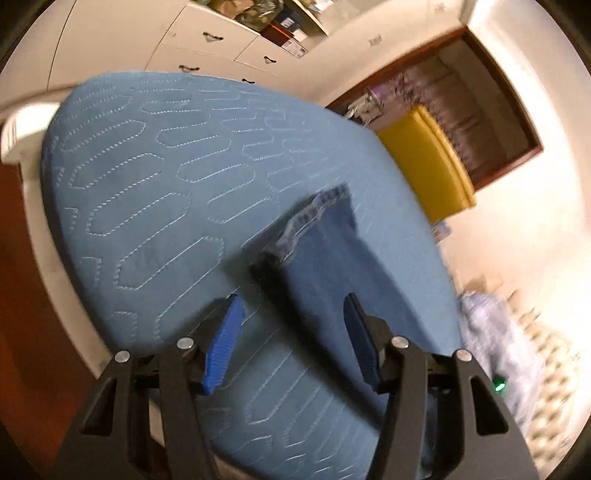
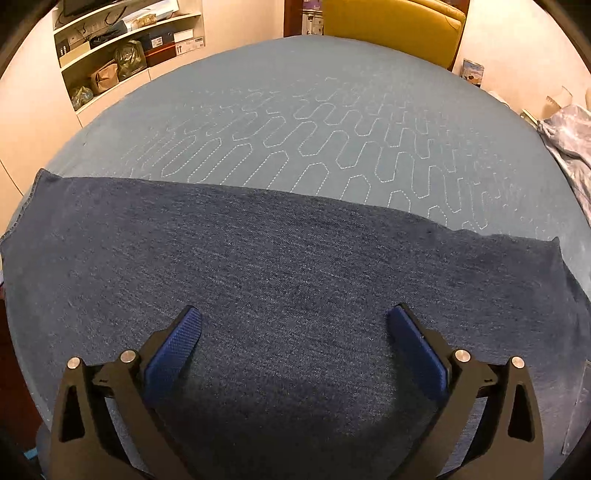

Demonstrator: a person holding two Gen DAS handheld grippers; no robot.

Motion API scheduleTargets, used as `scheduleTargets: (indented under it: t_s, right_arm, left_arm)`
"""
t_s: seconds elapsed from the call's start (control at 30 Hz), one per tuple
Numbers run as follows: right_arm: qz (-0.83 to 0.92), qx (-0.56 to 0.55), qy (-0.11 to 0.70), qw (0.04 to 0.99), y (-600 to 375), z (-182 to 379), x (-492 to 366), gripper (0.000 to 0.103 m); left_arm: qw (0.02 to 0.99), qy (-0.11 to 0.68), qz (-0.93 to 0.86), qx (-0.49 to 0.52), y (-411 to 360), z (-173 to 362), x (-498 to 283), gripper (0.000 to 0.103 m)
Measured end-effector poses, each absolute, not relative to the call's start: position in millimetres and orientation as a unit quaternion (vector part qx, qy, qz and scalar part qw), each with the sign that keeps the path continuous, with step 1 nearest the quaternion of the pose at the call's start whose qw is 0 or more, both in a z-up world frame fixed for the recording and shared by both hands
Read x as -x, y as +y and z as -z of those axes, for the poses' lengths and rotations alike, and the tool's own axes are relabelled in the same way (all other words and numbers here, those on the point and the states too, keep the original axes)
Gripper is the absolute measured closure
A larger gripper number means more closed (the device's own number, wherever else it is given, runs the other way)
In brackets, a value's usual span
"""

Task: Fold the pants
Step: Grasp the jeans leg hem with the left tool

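Note:
Dark blue denim pants [image 2: 280, 266] lie flat across the light blue quilted bed cover [image 2: 295, 122], stretching from left to right. My right gripper [image 2: 293, 325] is open and empty, just above the middle of the denim. In the left wrist view a leg end with its hem [image 1: 317, 210] lies on the cover [image 1: 155, 206]. My left gripper [image 1: 293, 314] is open and empty, hovering above the leg near the hem. That view is tilted and blurred.
A yellow chair [image 2: 391, 26] stands beyond the bed's far edge; it also shows in the left wrist view [image 1: 428, 162]. Shelves with boxes and bags [image 2: 122, 55] are at the back left. A pale patterned cloth [image 2: 569, 140] lies at the bed's right edge. White drawers [image 1: 207, 48] stand behind.

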State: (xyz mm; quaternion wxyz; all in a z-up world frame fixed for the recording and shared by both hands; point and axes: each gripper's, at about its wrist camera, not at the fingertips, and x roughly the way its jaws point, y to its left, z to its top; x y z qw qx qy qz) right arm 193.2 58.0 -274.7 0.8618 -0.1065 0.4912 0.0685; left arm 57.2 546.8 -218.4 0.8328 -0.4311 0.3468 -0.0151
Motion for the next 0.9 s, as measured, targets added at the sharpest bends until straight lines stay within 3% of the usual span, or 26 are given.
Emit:
scheduleTargets:
  t_s: [0.3, 0.6, 0.77, 0.9]
  right_arm:
    - [-0.068, 0.102, 0.486, 0.865, 50, 275, -185, 0.005]
    - [-0.07, 0.101, 0.484, 0.866, 43, 273, -182, 0.004]
    - [-0.062, 0.097, 0.508, 0.853, 37, 265, -169, 0.005]
    - [-0.077, 0.109, 0.512, 0.849, 27, 264, -124, 0.005]
  left_arm:
    - [0.797, 0.318, 0.021, 0.512, 581, 226, -83, 0.049]
    - [0.793, 0.327, 0.015, 0.514, 582, 219, -90, 0.054]
    - [0.785, 0.333, 0.01, 0.523, 583, 221, -94, 0.064]
    - [0.765, 0.333, 0.032, 0.549, 576, 229, -88, 0.065]
